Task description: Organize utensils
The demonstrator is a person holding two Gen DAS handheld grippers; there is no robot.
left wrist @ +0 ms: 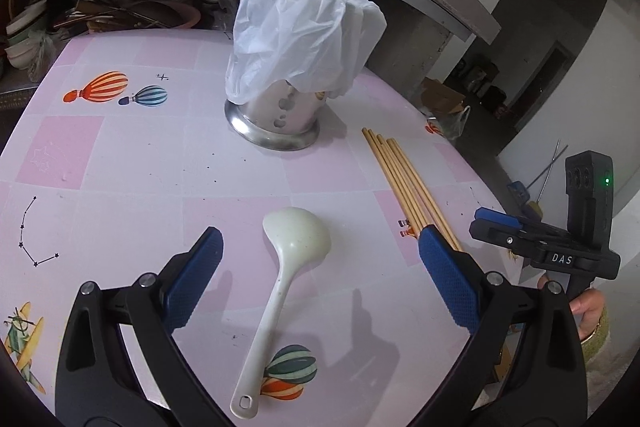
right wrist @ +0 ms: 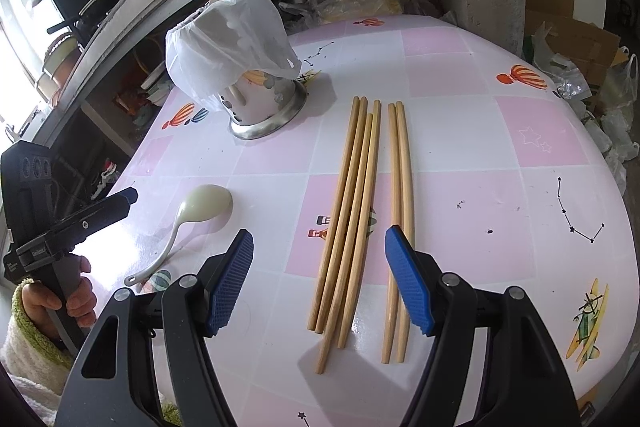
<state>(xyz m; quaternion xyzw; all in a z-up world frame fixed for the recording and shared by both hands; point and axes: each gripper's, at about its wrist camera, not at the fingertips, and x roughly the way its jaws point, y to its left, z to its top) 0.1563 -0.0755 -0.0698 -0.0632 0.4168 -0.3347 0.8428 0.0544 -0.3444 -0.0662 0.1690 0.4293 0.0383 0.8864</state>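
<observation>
Six wooden chopsticks point(right wrist: 362, 223) lie flat on the pink tablecloth point(right wrist: 460, 131), four bunched together and two just beside them, all pointing toward the steel utensil holder point(right wrist: 266, 107), which stands upright farther back under a white plastic bag point(right wrist: 228, 51). To their left rests a white ladle point(left wrist: 280, 291), bowl toward the holder, handle toward the person. The right gripper point(right wrist: 320, 281) hangs over the near ends of the sticks with its jaws spread wide and nothing between them; the left gripper point(left wrist: 320, 279) hovers likewise spread above the ladle's handle. For a clean pick, I would lower the right jaws astride the bunch of four, squeeze near the middle so the sticks do not fan out, and deal with the bag first, since it seems to cover the holder's mouth.
</observation>
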